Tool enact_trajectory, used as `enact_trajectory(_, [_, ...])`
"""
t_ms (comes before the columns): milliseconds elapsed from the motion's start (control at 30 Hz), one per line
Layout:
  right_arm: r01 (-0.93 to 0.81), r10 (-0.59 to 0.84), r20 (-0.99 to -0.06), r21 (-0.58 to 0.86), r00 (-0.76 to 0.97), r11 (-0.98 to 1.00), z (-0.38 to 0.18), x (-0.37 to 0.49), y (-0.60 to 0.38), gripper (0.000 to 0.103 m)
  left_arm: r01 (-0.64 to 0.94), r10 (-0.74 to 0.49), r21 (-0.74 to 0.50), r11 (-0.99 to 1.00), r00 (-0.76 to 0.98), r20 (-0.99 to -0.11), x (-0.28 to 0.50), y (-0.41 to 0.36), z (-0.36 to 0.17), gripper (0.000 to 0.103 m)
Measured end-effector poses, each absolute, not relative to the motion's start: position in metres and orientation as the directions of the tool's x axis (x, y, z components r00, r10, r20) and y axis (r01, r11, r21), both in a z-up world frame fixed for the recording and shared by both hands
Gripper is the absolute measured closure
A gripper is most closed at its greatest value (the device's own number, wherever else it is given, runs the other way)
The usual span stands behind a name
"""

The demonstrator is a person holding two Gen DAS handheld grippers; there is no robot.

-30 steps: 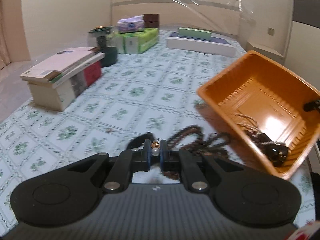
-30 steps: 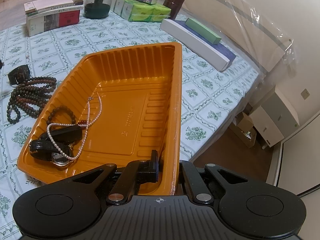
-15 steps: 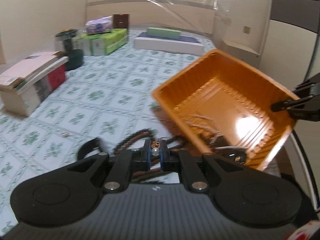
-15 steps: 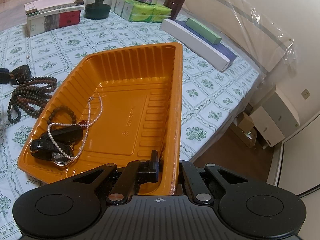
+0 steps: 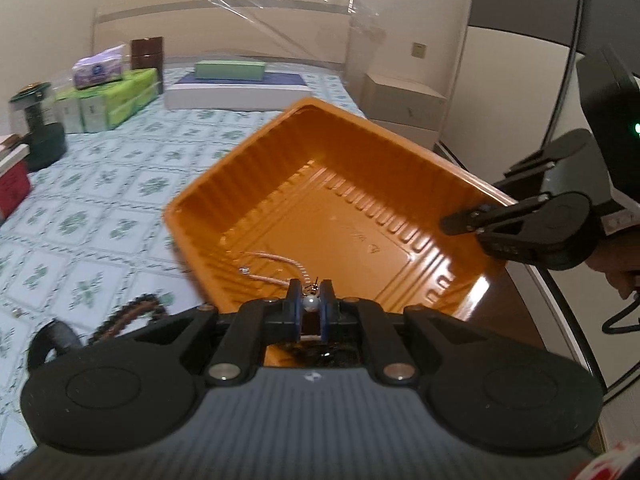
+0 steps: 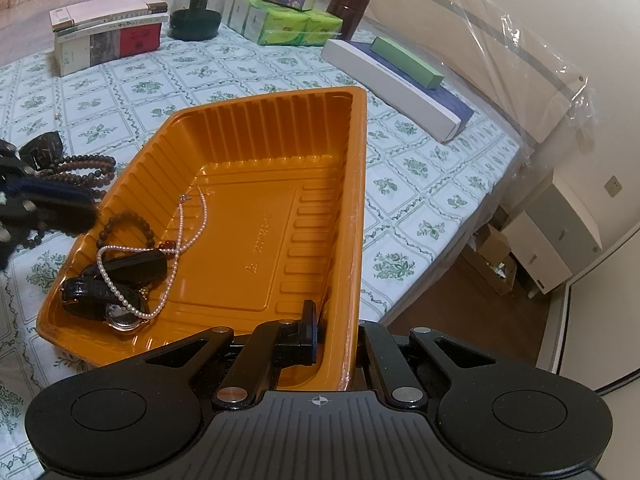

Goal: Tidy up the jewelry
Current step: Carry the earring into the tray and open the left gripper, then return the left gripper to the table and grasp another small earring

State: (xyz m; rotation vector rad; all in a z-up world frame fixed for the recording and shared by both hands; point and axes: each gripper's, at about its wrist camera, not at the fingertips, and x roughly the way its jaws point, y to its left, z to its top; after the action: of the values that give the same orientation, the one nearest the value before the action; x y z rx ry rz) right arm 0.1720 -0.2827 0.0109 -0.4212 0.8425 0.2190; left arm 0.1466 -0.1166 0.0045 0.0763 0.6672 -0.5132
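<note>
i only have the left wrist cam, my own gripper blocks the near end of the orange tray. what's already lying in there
Observer: The right wrist view shows a white pearl necklace draped over a black-strapped watch in that end of the orange tray.
Operator: any beads in the tray too
Observer: Yes, a dark bead bracelet lies beside the watch.
Operator: how is the right gripper holding the tray
Observer: The right gripper is shut on the tray's rim, one finger inside the wall.
Operator: anything left on the bed
Observer: Brown prayer beads and a dark bangle lie on the bedsheet.
</note>
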Motion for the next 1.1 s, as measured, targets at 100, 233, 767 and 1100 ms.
enact_trajectory(100, [-0.350, 0.024, -0.760, -0.270, 0.650, 0.897, 0.010, 0.172, -0.283, 0.099, 0.490, -0.439, -0.095, 0.867, 0.657, -0.612, 0.149, -0.124, 0.002, 0.096])
enact_trajectory(233, [-0.350, 0.027, -0.761, -0.266, 0.649, 0.898, 0.010, 0.172, -0.284, 0.099, 0.499, -0.447, -0.100, 0.861, 0.648, -0.617, 0.150, -0.130, 0.001, 0.096])
enact_trajectory(767, [-0.350, 0.029, -0.760, -0.265, 0.649, 0.899, 0.010, 0.172, -0.286, 0.099, 0.457, -0.418, -0.098, 0.884, 0.679, -0.604, 0.145, -0.111, 0.003, 0.082])
enact_trajectory(1100, [-0.351, 0.025, -0.761, -0.269, 0.649, 0.897, 0.009, 0.173, -0.285, 0.099, 0.284, -0.272, -0.077, 0.956, 0.753, -0.599, 0.146, -0.033, 0.010, 0.080])
